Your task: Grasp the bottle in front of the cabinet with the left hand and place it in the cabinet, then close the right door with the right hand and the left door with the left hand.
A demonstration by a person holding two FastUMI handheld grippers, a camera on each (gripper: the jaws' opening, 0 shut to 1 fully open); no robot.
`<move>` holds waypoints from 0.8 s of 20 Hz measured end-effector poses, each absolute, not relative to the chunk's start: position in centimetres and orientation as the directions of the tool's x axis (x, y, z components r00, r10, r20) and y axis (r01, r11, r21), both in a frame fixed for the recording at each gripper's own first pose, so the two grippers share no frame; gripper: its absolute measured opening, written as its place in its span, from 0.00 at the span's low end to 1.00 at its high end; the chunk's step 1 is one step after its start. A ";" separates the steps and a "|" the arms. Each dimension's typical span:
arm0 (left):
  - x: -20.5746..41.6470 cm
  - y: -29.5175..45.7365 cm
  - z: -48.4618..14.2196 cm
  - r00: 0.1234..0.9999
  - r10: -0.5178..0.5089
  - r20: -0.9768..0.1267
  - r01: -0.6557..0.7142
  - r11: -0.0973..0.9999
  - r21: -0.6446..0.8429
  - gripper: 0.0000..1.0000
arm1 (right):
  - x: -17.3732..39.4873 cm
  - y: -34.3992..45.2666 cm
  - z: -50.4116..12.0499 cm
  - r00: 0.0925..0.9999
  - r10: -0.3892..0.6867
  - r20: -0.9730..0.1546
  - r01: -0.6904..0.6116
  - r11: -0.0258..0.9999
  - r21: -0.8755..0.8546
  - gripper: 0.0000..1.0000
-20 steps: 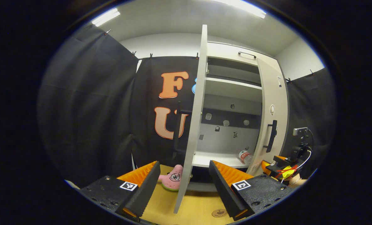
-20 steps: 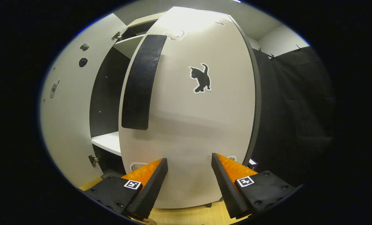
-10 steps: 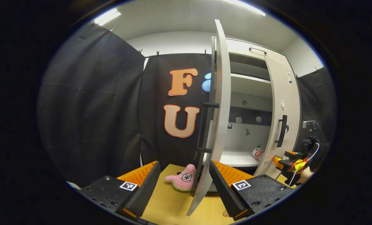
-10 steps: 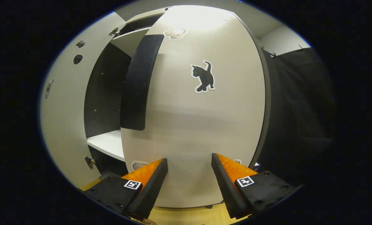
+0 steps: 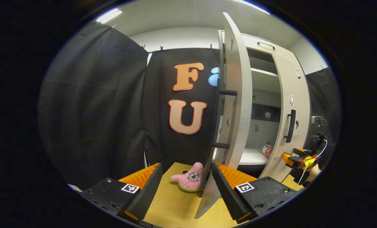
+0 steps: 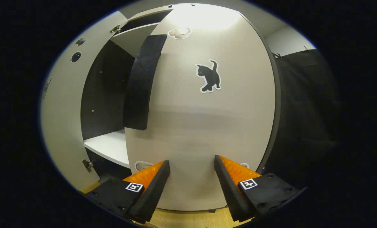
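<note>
The bottle [image 5: 266, 148] lies on its side on the white cabinet's lower shelf [image 5: 248, 157]. In the left gripper view the left door [image 5: 239, 104] stands nearly edge-on, its black handle [image 5: 227, 92] on the side facing the cloth. My left gripper [image 5: 186, 171] is open, and the door's lower edge sits just inside its right-hand finger. The right door [image 5: 294, 95] is partly closed, with the other gripper [image 5: 297, 158] at its foot. In the right gripper view my right gripper [image 6: 191, 161] is open, tips close against the right door's face [image 6: 207, 126] below a cat sticker [image 6: 209, 77].
A pink star plush toy [image 5: 190, 180] lies on the wooden tabletop [image 5: 172, 205] beside the left door's foot. Black cloth walls stand to the left and behind. The left door's inner face [image 6: 61, 133] and the shelf [image 6: 109, 148] show beside the right door's handle [image 6: 140, 82].
The left gripper view has swung round the left door, from its edge to its outer handle side. The right door has turned further toward the cabinet, with the right gripper following it.
</note>
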State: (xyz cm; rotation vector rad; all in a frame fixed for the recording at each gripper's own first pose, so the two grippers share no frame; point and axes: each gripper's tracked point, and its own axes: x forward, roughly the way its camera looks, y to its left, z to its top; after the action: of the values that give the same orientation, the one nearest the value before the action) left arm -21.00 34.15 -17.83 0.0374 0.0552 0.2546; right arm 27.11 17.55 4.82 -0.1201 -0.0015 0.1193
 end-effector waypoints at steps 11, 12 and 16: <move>-20.8 33.8 -18.1 0.972 0.228 -0.057 -0.225 0.973 0.051 0.92 | 23.0 14.9 6.5 0.991 0.130 0.015 -0.127 0.985 -0.119 0.95; -20.8 33.2 -18.2 0.974 0.218 -0.058 -0.215 0.975 0.054 0.94 | 22.5 14.6 7.0 0.991 0.130 0.024 -0.127 0.985 -0.117 0.95; -20.5 30.7 -19.0 0.983 0.172 -0.071 -0.170 0.985 0.029 0.94 | 20.0 13.1 8.8 0.990 0.127 0.058 -0.120 0.986 -0.118 0.95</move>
State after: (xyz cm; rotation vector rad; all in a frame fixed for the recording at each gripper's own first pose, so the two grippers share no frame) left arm -20.50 30.72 -18.98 0.0226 0.0731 0.1720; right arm 20.02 13.09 8.79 -0.1149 -0.0655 0.1242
